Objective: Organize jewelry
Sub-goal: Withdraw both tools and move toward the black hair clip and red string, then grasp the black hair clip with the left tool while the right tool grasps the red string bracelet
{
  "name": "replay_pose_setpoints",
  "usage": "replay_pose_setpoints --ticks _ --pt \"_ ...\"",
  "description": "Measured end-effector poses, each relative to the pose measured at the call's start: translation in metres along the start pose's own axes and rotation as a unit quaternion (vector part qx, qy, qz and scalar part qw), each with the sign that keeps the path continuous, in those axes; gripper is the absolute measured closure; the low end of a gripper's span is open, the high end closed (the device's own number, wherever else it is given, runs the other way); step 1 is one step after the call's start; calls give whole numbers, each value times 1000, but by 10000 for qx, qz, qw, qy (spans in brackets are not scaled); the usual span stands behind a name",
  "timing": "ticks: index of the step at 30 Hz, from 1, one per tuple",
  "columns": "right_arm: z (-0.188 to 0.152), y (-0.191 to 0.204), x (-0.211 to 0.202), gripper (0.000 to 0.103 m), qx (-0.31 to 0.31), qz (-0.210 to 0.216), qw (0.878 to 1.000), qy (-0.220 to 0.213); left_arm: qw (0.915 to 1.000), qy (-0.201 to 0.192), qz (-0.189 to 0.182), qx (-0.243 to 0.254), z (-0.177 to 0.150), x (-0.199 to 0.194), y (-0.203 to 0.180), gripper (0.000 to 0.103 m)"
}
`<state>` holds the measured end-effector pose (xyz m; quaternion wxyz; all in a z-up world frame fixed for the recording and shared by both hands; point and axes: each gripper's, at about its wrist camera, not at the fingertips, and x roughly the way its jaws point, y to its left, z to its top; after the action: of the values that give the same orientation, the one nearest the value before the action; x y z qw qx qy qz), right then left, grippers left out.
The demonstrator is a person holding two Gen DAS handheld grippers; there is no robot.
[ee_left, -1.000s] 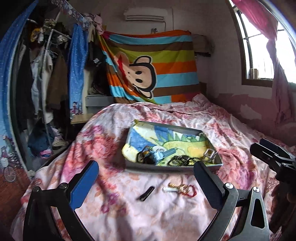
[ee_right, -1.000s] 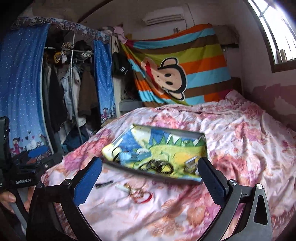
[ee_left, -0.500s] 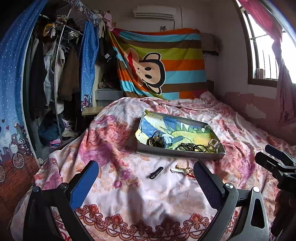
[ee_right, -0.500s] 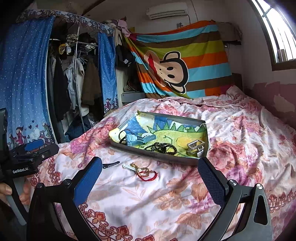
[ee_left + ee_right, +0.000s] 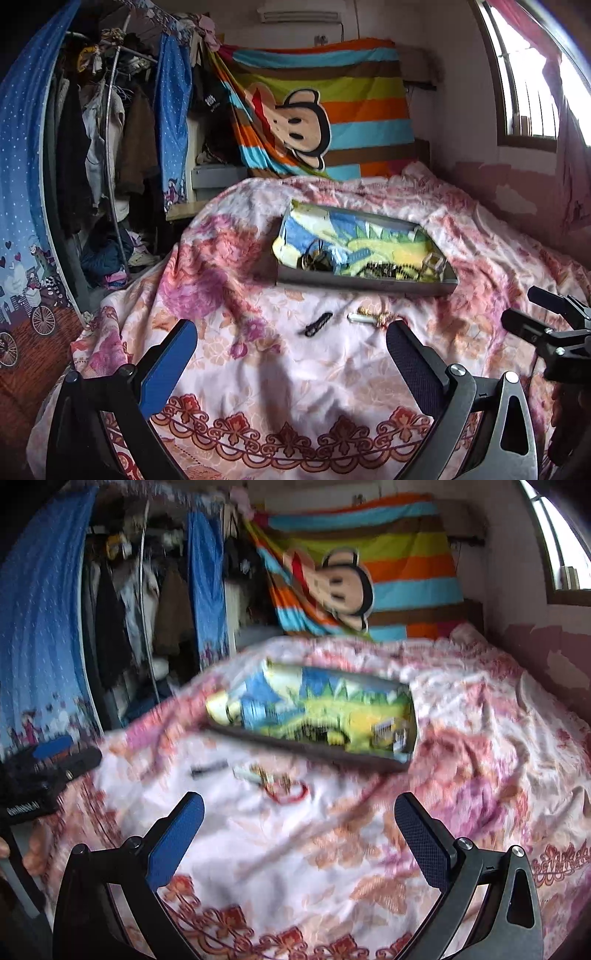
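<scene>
Pink floral quilt point(image 5: 258, 369) covers the bed, and on it sits a shallow grey rectangular tray point(image 5: 365, 284) lined with a blue, green and yellow cartoon cloth point(image 5: 354, 243), holding dark beaded jewelry point(image 5: 388, 271) and a small square clip point(image 5: 434, 263). Just in front of the tray, on the quilt, lie a black hair clip point(image 5: 318, 324) and a gold chain with a red loop point(image 5: 284, 788). The left tool point(image 5: 291, 354) and right tool point(image 5: 299, 827) both hover with fingers spread wide, empty, short of these pieces.

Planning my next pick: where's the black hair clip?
Left wrist view: hair clip lies on the bedspread, in front of the tray, left of the bracelets.
</scene>
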<state>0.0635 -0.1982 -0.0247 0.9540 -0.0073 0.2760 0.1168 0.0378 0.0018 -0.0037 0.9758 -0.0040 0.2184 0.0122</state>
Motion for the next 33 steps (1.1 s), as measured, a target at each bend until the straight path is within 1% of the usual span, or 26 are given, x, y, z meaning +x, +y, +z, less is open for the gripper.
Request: replay_pose_setpoints --ticks 2,5,10,14,18,20,23,27,28,30,32,33 --pt "-5 1 11 2 -62 -14 9996 284 9997 226 4 78 -2 7 -2 0" --pt "-10 2 20 2 -127 -51 9987 498 9987 477 -174 83 -4 14 -3 0" --pt "-11 -1 24 2 -79 -161 9981 597 9971 708 -53 271 -9 22 -8 0" --pt "-12 -9 35 2 75 -171 9960 871 9959 830 43 351 -11 29 -9 0" --pt "-5 -17 45 2 210 27 9949 982 9947 911 -15 481 -7 36 -7 0" --pt "0 -22 52 2 265 225 9941 1024 9946 904 -120 497 -2 42 -5 0" --pt "4 -23 62 2 278 318 9940 1008 9940 946 -183 518 6 57 -1 0" --pt "7 -22 75 2 147 553 9937 959 9898 1365 -240 315 9 88 9 0" --pt "9 -22 78 4 120 646 9934 936 9892 1417 -257 274 9 92 12 0" --pt "13 -21 83 11 57 809 9924 921 9882 1474 -330 241 11 101 16 0" --pt "15 -22 89 23 13 863 9918 941 9872 1522 -421 236 13 108 17 0" --pt "16 -23 94 25 11 889 9912 982 9865 1547 -493 223 13 111 18 0"
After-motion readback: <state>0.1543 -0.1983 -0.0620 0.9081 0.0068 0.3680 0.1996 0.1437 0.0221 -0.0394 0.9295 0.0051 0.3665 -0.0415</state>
